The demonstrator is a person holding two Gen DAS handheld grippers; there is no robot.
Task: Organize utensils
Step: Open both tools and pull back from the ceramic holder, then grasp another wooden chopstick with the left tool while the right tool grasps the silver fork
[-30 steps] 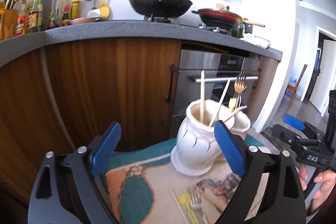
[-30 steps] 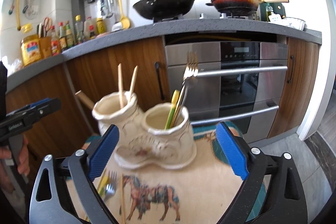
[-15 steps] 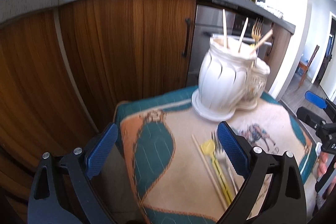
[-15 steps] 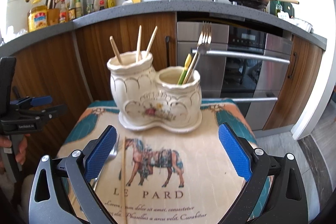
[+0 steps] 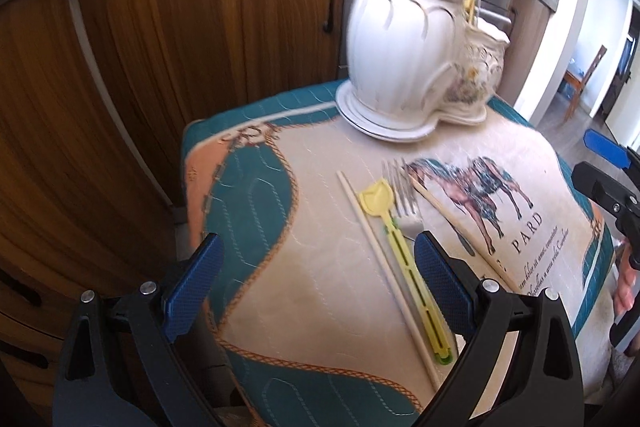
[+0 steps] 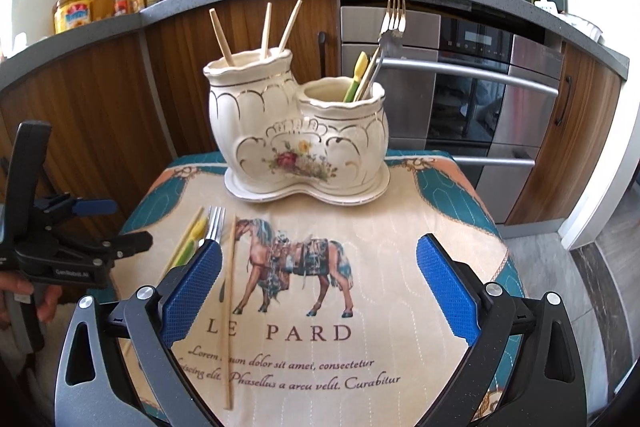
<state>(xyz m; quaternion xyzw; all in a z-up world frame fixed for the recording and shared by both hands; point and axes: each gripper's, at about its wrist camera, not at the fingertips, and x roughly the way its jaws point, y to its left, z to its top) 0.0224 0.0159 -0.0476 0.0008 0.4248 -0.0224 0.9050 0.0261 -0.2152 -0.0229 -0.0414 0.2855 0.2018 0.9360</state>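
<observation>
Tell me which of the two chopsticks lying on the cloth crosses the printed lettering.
The darker wooden chopstick beside the horse print; it runs down across the lettering. The paler chopstick lies further left, by the yellow utensil, clear of the text.

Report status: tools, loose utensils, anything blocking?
Left tool open, empty, above the mat. Right tool open, empty. Two chopsticks, silver fork, yellow utensil loose on mat; holder part-filled. Nothing blocking.

The cloth (image 6: 360, 223) reads "LE PARD" above "Lorem … dolor sit amet, consectetur".
</observation>
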